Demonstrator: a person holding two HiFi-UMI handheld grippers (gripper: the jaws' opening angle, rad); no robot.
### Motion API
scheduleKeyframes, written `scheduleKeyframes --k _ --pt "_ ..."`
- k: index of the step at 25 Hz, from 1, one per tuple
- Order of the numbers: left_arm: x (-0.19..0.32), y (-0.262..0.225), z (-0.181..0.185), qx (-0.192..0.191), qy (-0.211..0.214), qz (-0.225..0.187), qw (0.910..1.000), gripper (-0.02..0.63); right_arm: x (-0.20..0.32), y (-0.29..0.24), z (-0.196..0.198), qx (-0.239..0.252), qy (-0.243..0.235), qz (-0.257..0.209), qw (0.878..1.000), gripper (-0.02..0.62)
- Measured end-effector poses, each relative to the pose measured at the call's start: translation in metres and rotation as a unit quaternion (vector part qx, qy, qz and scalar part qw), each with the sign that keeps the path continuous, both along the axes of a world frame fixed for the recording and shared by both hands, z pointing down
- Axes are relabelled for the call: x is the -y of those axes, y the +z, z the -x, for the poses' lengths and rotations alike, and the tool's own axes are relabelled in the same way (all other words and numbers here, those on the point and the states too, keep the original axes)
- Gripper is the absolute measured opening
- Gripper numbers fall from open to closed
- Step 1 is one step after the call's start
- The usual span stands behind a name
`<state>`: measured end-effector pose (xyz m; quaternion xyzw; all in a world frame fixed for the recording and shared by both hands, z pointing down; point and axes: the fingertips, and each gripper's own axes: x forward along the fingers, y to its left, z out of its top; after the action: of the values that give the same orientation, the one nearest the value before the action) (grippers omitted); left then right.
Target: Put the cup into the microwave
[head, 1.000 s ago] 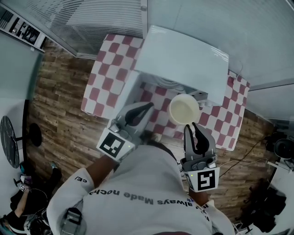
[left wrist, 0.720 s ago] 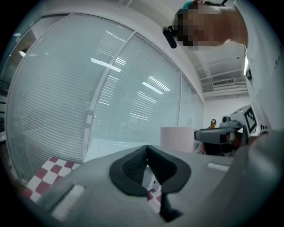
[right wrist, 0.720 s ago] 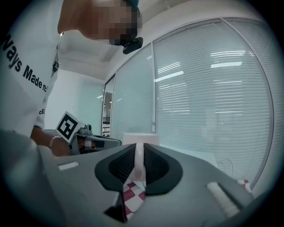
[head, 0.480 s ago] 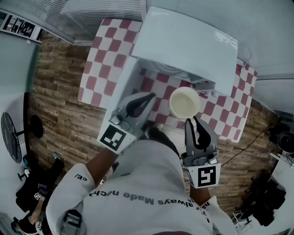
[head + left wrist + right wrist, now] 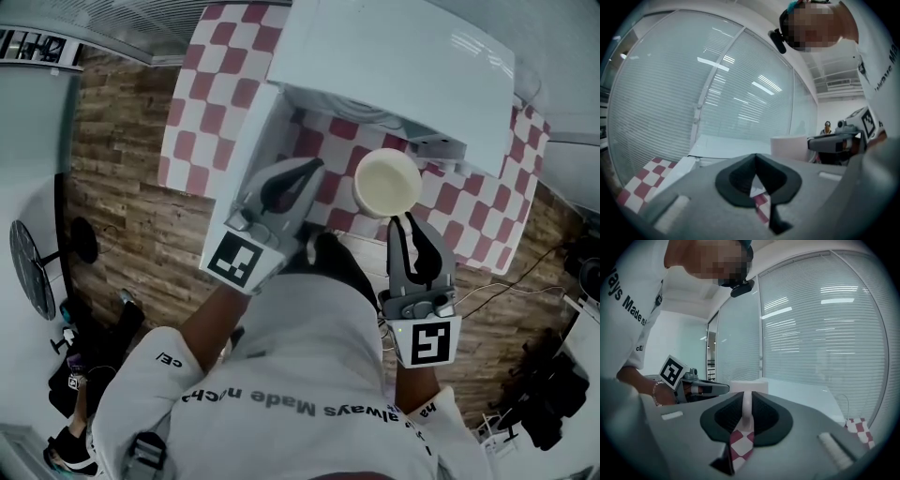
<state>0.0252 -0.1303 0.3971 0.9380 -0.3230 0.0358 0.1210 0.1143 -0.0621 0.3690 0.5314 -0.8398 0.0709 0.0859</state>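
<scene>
A cream cup [image 5: 386,183] hangs upright over the red-and-white checked table [image 5: 202,103], just in front of the white microwave [image 5: 403,56]. My right gripper [image 5: 405,222] is shut on the cup's handle [image 5: 746,411], with the cup's body [image 5: 749,386] beyond the jaws. The microwave's door [image 5: 255,141] stands open at the left. My left gripper [image 5: 312,169] is shut with nothing in it, its tips beside the door and left of the cup [image 5: 790,147]. The left gripper view shows the microwave's top [image 5: 726,147]. The microwave's inside is hidden.
The table's near edge [image 5: 356,234] is close to the person's body. Wooden floor [image 5: 122,187] lies to the left, with a fan-like stand [image 5: 33,281]. A cable [image 5: 492,300] trails on the floor at right. Glass walls with blinds [image 5: 820,333] stand behind the microwave.
The head view has shifted, so the table and microwave sit higher in the picture. The cup stays held in front of the microwave, and the left gripper stays by the open door.
</scene>
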Motion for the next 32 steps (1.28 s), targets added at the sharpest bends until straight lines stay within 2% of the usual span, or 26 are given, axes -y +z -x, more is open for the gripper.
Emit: scheduleKeyframes --k 11,18,25,32 --pt "0.012 0.045 -0.005 0.015 -0.002 0.011 0.9998 0.003 0.013 0.053 0.004 0.001 0.002 0.021 1.000 0.046" --pt "0.024 0.079 -0.008 0.017 -0.005 0.025 0.9995 0.003 0.029 0.087 0.007 -0.004 0.007 0.016 1.000 0.046" --pt "0.041 0.098 -0.007 0.019 -0.013 0.016 0.9996 0.003 0.051 0.115 0.006 -0.011 0.019 0.014 1.000 0.046" --pt "0.054 0.117 -0.010 0.030 -0.020 0.015 0.9992 0.003 0.065 0.143 0.007 -0.032 0.010 0.017 0.999 0.046"
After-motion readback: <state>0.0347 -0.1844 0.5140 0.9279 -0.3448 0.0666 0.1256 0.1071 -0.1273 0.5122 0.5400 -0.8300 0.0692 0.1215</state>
